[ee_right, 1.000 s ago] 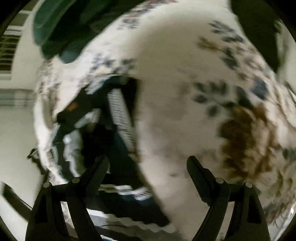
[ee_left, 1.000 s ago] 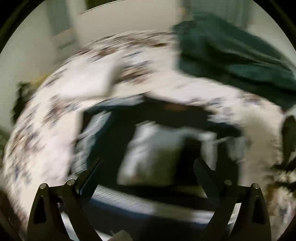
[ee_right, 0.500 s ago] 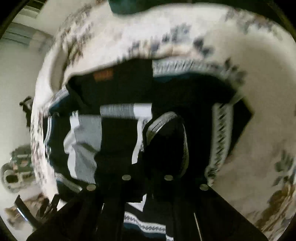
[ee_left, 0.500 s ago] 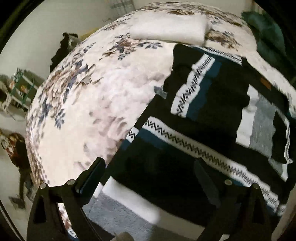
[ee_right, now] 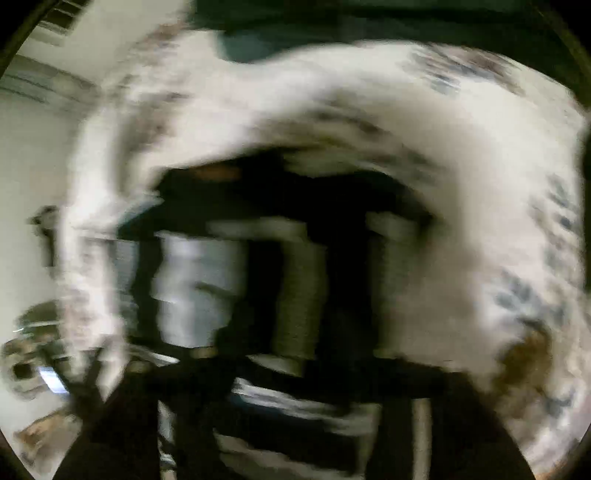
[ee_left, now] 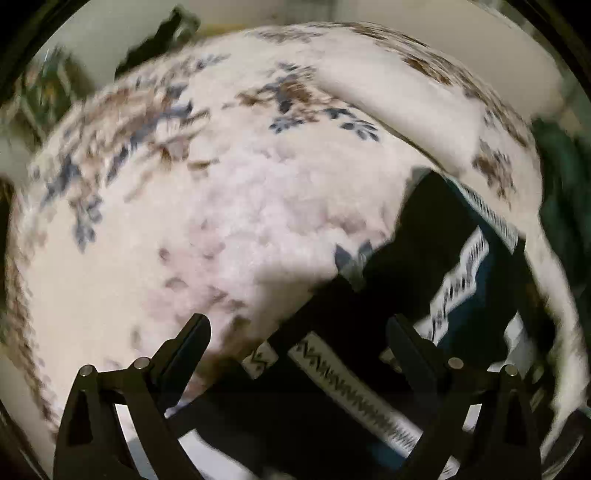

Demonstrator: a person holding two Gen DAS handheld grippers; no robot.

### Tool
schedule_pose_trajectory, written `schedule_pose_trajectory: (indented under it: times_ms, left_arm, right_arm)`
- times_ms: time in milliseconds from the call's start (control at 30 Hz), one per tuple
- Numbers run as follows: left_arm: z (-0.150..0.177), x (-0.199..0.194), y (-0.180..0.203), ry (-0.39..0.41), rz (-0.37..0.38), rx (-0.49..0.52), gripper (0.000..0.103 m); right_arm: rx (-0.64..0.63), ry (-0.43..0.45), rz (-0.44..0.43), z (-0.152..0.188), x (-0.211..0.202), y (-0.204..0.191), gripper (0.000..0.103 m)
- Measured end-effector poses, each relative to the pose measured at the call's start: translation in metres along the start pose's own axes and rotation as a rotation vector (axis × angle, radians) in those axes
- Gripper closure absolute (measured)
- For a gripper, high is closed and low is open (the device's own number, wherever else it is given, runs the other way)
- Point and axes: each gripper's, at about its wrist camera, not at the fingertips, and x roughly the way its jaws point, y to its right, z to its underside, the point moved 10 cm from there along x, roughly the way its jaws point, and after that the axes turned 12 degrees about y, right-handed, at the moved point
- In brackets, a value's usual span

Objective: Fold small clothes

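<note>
A black knitted sweater (ee_left: pixel 436 258) with white zigzag bands and teal stripes lies on a white floral blanket (ee_left: pixel 221 221). In the left wrist view my left gripper (ee_left: pixel 299 332) is open, low over the sweater's left edge, which runs between the fingers. The right wrist view is badly blurred: the sweater (ee_right: pixel 258 258) with its grey and white panels fills the middle. My right gripper (ee_right: pixel 295 406) shows only as dark shapes at the bottom, over striped fabric; whether it holds the cloth cannot be made out.
A white pillow (ee_left: pixel 424 99) lies at the far side of the bed. Dark green cloth (ee_left: pixel 561 177) lies at the right edge, and it also shows at the top of the right wrist view (ee_right: pixel 332 33). Room clutter stands beyond the bed's left side.
The left gripper has swung left, so the sweater now sits lower right in its view. The right gripper, shut half a second ago, is moving fast and its view is smeared.
</note>
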Motion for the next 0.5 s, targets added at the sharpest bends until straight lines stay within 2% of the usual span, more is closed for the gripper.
schedule_pose_trajectory:
  times_ms: [67,133,167,200,233,267,333,367,400,433,467,500]
  left_arm:
    - [0.002,0.012,0.001,-0.053,0.091,-0.118,0.009]
    - [0.005,0.022,0.009,-0.099,0.198,-0.224,0.026]
    - [0.005,0.025,0.013,-0.108,0.224,-0.238,0.033]
    - [0.006,0.029,0.018,-0.114,0.242,-0.238,0.05]
    - [0.007,0.034,0.025,-0.114,0.262,-0.22,0.061]
    - [0.007,0.037,0.03,-0.11,0.264,-0.199,0.065]
    - [0.006,0.045,0.042,-0.097,0.272,-0.149,0.084]
    - [0.006,0.047,0.045,-0.084,0.272,-0.129,0.089]
    - [0.005,0.048,0.046,-0.073,0.276,-0.118,0.1]
    - [0.004,0.048,0.049,-0.063,0.285,-0.105,0.1]
    - [0.004,0.048,0.049,-0.056,0.283,-0.095,0.1]
    - [0.004,0.047,0.05,-0.047,0.283,-0.087,0.101]
  right_arm:
    - [-0.077,-0.064,-0.115,-0.011,0.037,-0.059,0.042]
    - [-0.186,-0.123,-0.178,-0.018,0.081,-0.114,0.042]
    - [-0.224,-0.154,-0.199,-0.019,0.099,-0.134,0.042]
    - [-0.259,-0.184,-0.212,-0.018,0.119,-0.154,0.042]
    - [-0.299,-0.22,-0.226,-0.016,0.139,-0.173,0.042]
    - [-0.336,-0.251,-0.236,-0.015,0.159,-0.191,0.042]
    - [-0.384,-0.281,-0.214,-0.014,0.192,-0.215,0.042]
    - [-0.409,-0.297,-0.197,-0.014,0.208,-0.225,0.042]
    - [-0.421,-0.313,-0.191,-0.012,0.219,-0.231,0.042]
    - [-0.426,-0.329,-0.195,-0.009,0.23,-0.238,0.042]
    - [-0.426,-0.344,-0.214,-0.007,0.235,-0.245,0.054]
    - [-0.433,-0.343,-0.224,-0.006,0.237,-0.25,0.074]
